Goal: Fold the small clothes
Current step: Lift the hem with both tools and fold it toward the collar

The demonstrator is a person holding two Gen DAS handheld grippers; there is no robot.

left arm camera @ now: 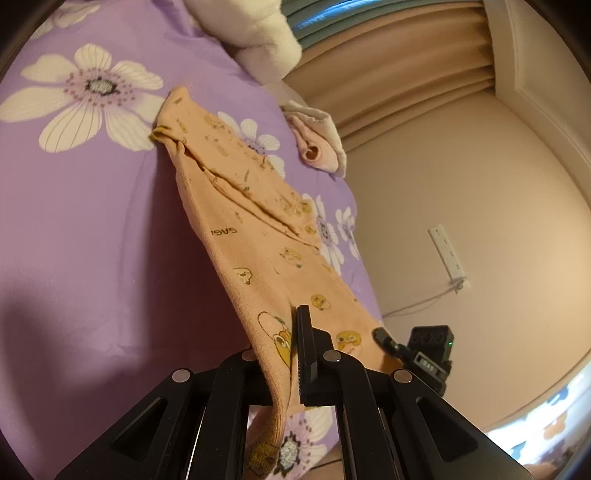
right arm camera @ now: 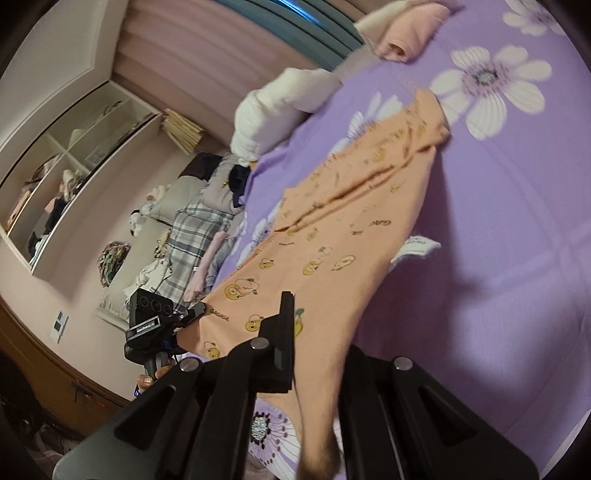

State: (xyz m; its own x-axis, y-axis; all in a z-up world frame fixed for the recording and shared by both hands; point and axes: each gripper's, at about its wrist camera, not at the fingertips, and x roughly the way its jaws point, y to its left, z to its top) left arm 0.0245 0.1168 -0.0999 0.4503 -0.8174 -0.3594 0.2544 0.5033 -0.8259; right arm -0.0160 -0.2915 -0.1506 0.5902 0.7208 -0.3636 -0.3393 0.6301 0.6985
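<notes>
An orange small garment (left arm camera: 236, 206) printed with yellow ducks hangs stretched between both grippers, its far end still lying on the purple flowered bedsheet (left arm camera: 92, 221). My left gripper (left arm camera: 291, 332) is shut on one near corner of the cloth, which drapes over and hides its left finger. The right gripper (left arm camera: 384, 338) pinches the other near corner. In the right wrist view the same garment (right arm camera: 332, 229) runs up from my right gripper (right arm camera: 299, 321), shut on its edge. There the left gripper (right arm camera: 195, 310) clamps the opposite corner, with a hand below it.
A rolled pink garment (left arm camera: 317, 144) and a white folded blanket (left arm camera: 258, 33) lie at the bed's far end. A pile of clothes and pillows (right arm camera: 192, 236) lies beside the bed, with shelves (right arm camera: 66, 166) behind. A power strip (left arm camera: 448, 254) hangs on the wall.
</notes>
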